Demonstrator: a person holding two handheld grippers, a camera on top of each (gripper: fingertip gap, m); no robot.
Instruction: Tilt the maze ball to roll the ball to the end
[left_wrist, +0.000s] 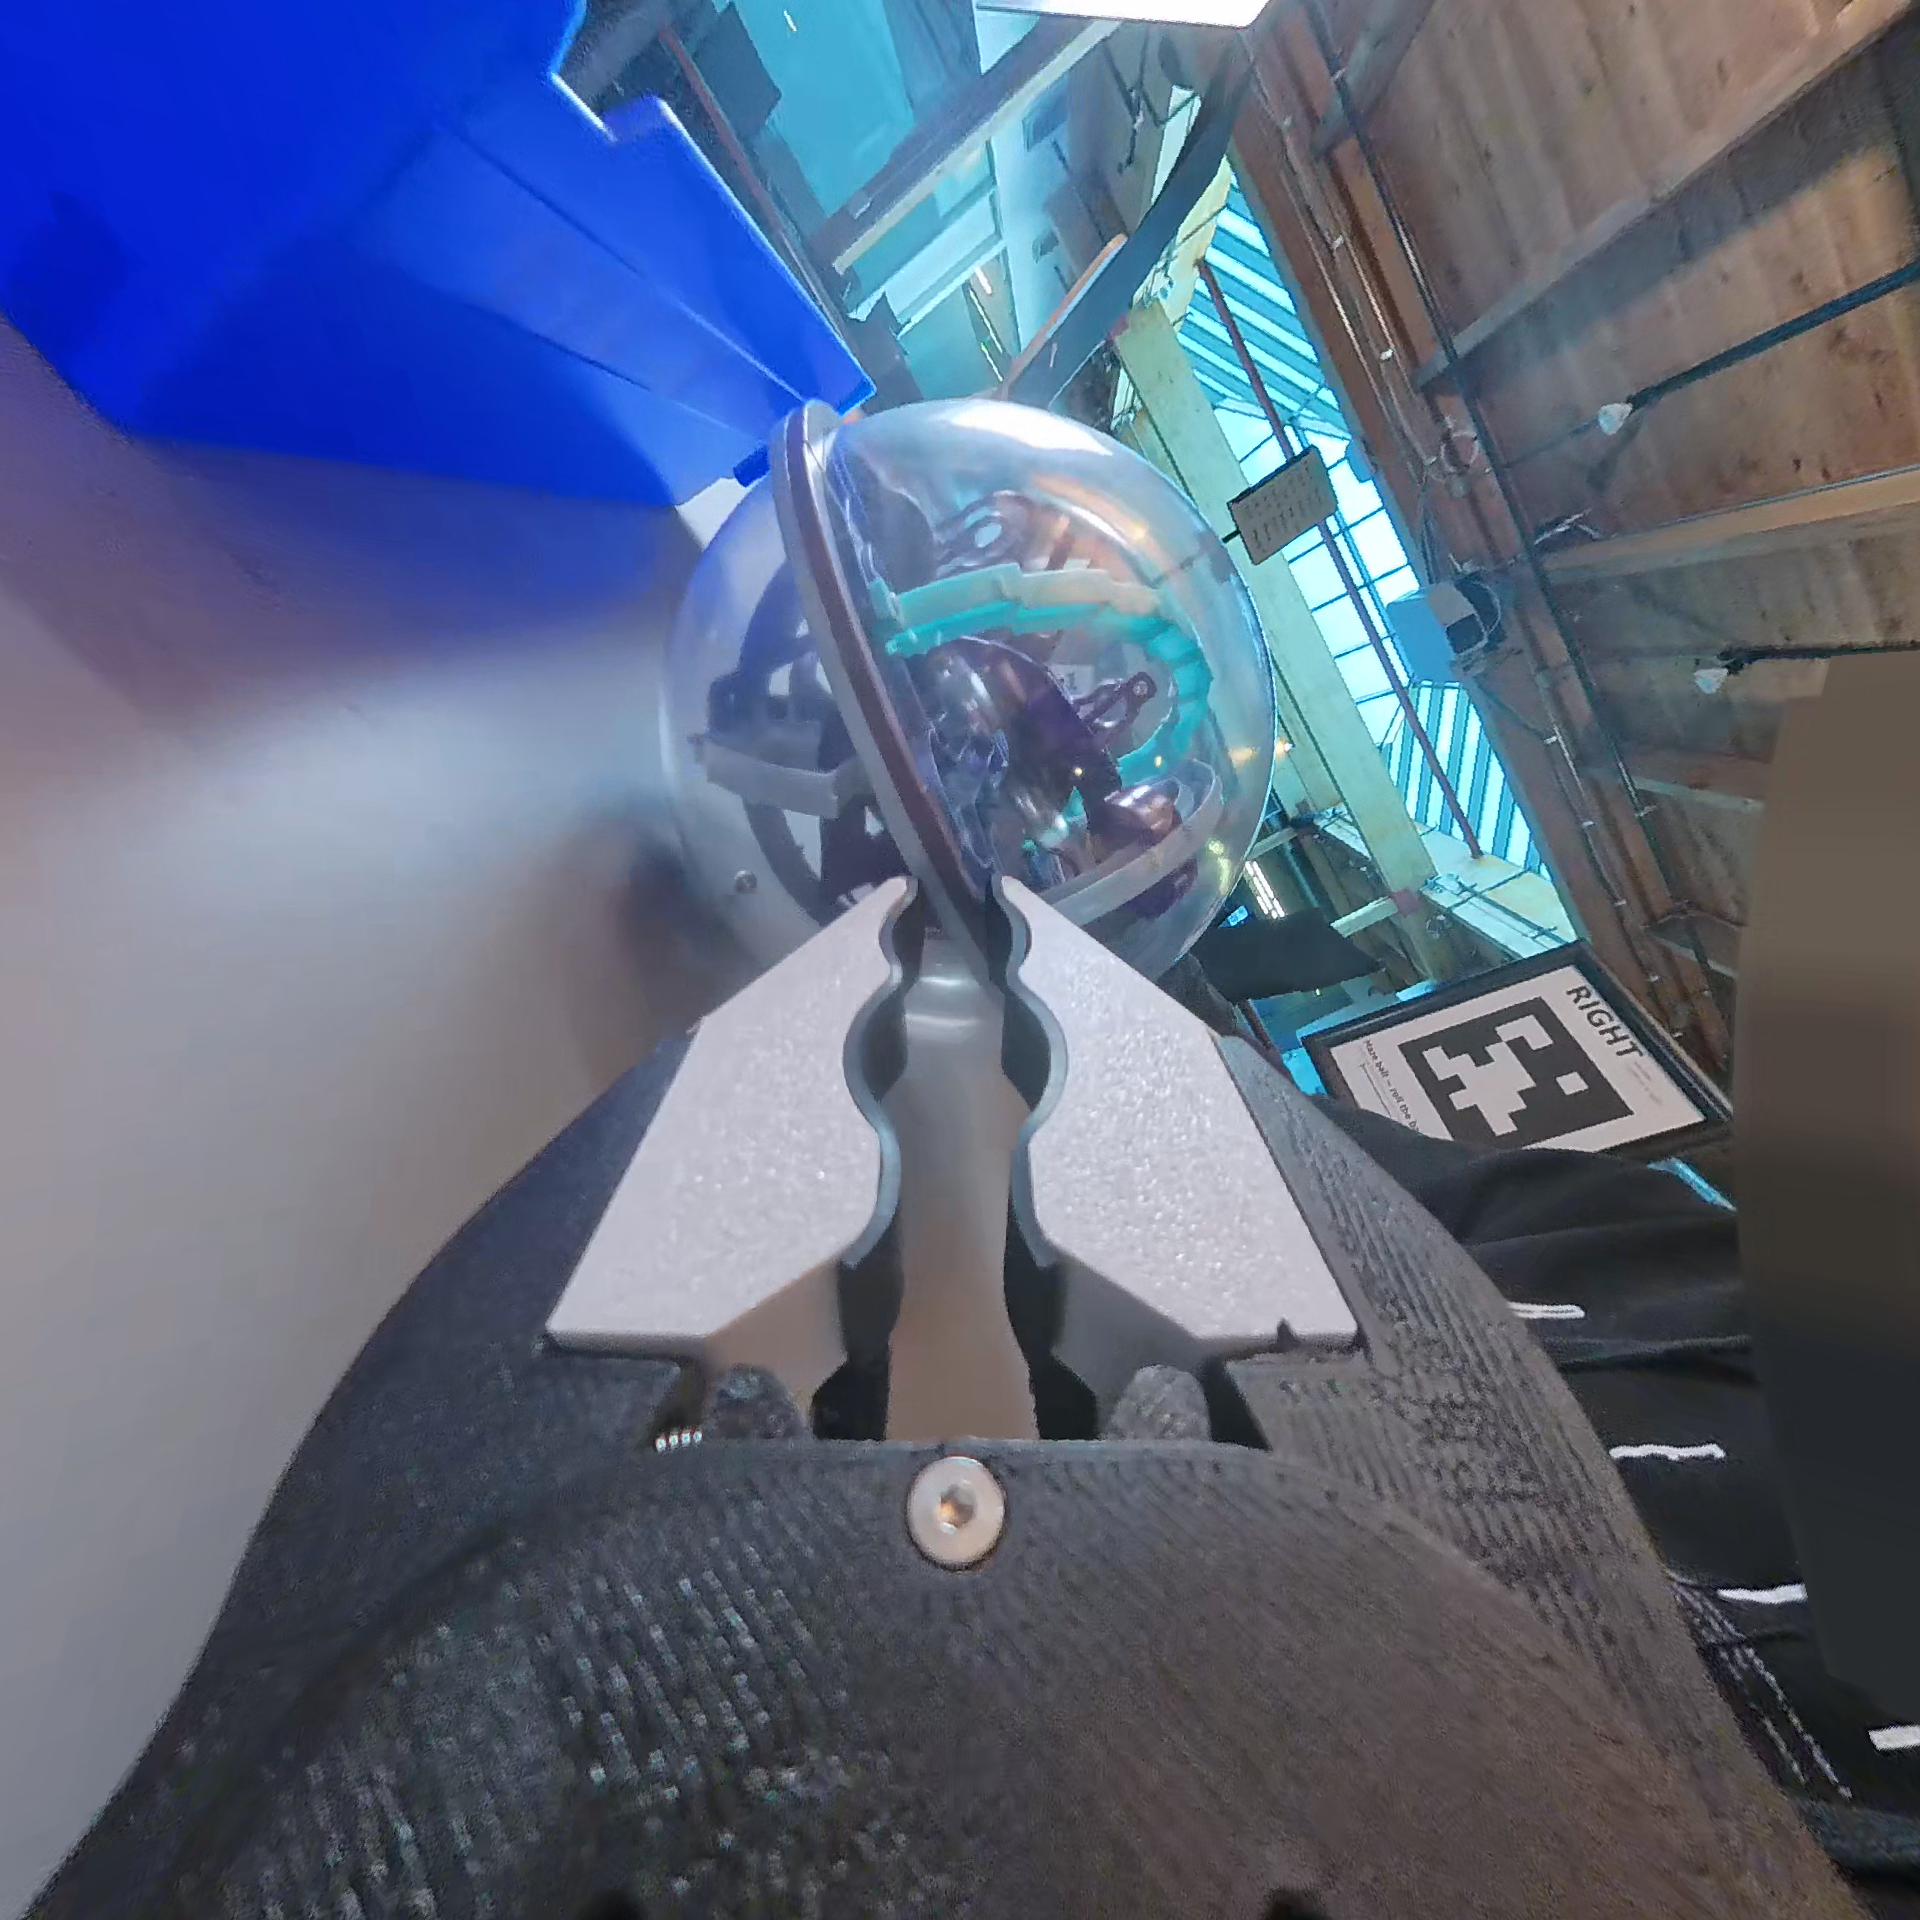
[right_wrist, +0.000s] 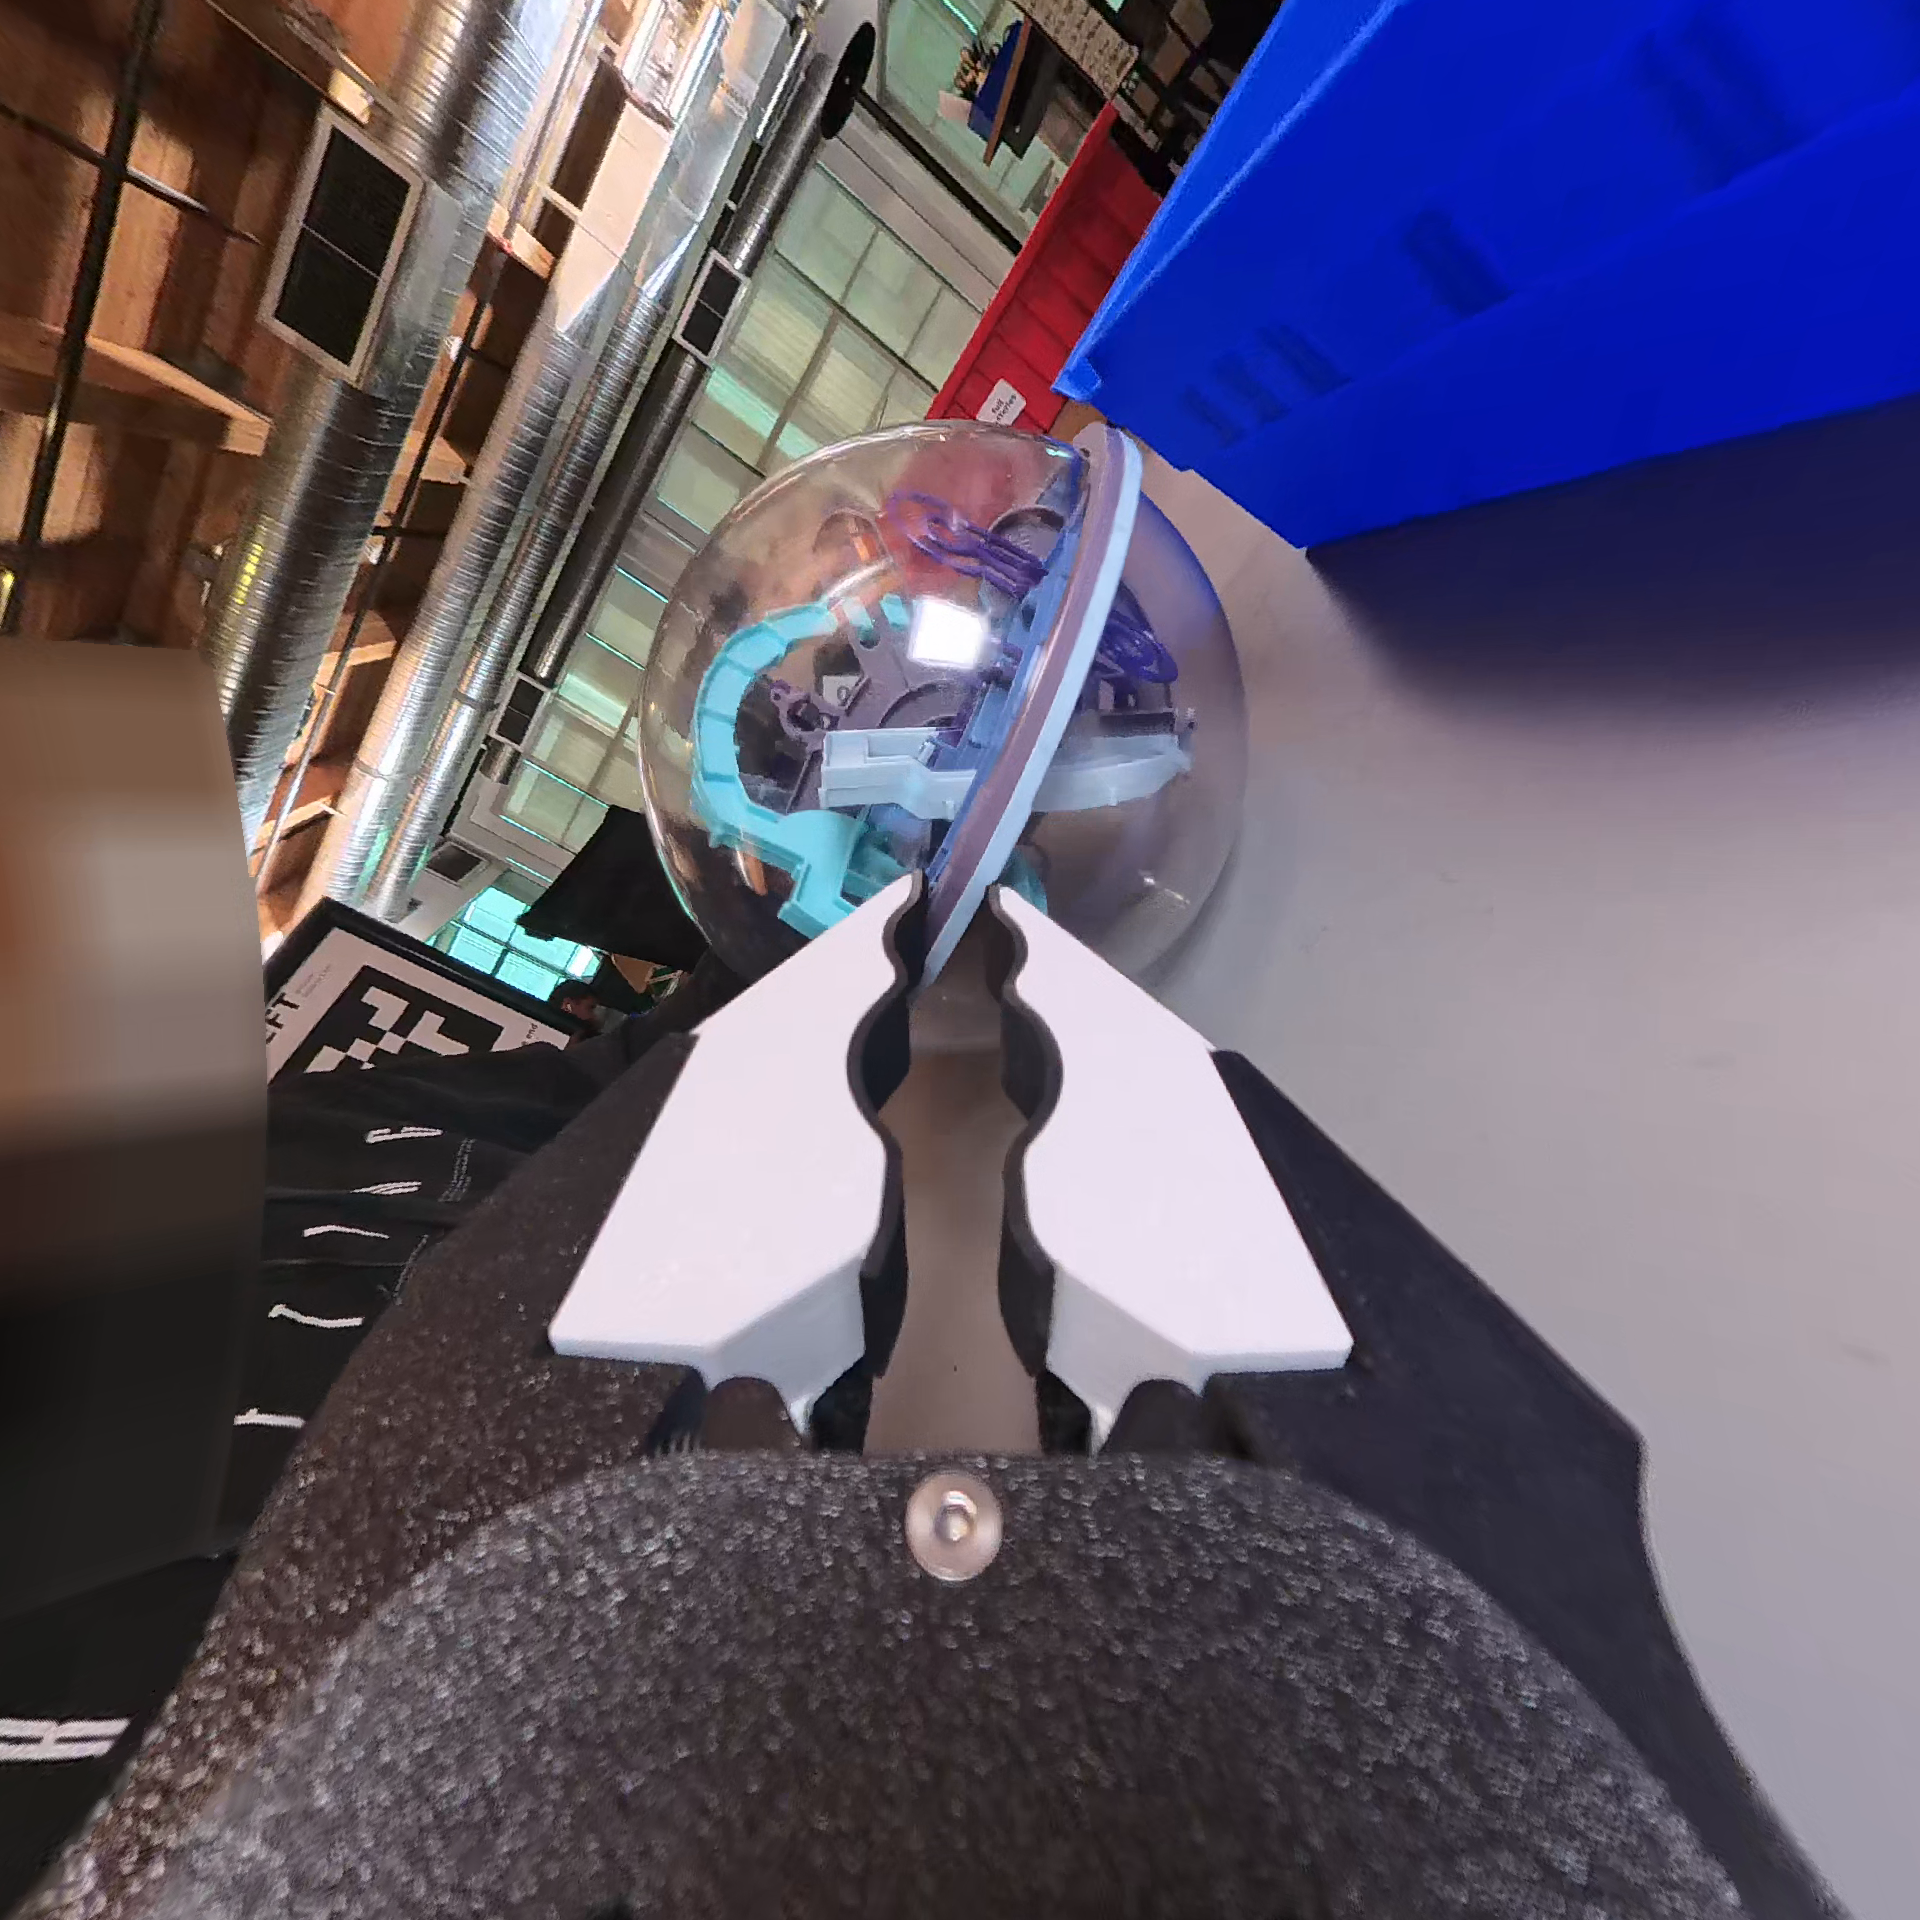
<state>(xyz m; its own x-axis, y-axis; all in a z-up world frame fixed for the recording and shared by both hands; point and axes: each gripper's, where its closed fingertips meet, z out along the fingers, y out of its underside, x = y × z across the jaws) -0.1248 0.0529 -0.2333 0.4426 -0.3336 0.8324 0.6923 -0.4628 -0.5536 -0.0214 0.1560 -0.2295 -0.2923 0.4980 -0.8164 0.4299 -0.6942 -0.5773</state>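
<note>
your left gripper (left_wrist: 956, 899) has its white fingers (left_wrist: 769, 1122) nearly closed, tips pinching the thin grey rim that rings the clear plastic maze ball (left_wrist: 1049, 665). only a narrow slot shows between the wavy dark inner edges.

your right gripper (right_wrist: 954, 904) is set the same way: white fingers (right_wrist: 1143, 1132) drawn close, tips clamped on the pale rim of the maze ball (right_wrist: 831, 665) at the opposite side.

the maze ball sits just past the fingertips in both wrist views, rim band tilted well off level. inside it: teal curved track, purple loops, grey platforms. the small rolling ball inside cannot be picked out.

whether the sphere touches the pale grey surface (right_wrist: 1558, 1039) or is held just clear of it cannot be told; the surface lies right beside one half of it.

a large blue plastic bin (left_wrist: 364, 260) stands on the surface close to the sphere, toward its far edge; same blue bin (right_wrist: 1558, 260) in the right view, with a red panel (right_wrist: 1049, 291) beside it.

a framed black-and-white marker card (left_wrist: 1507, 1070) shows in the left view, another one (right_wrist: 405, 1018) in the right view, each next to black fabric.
</note>
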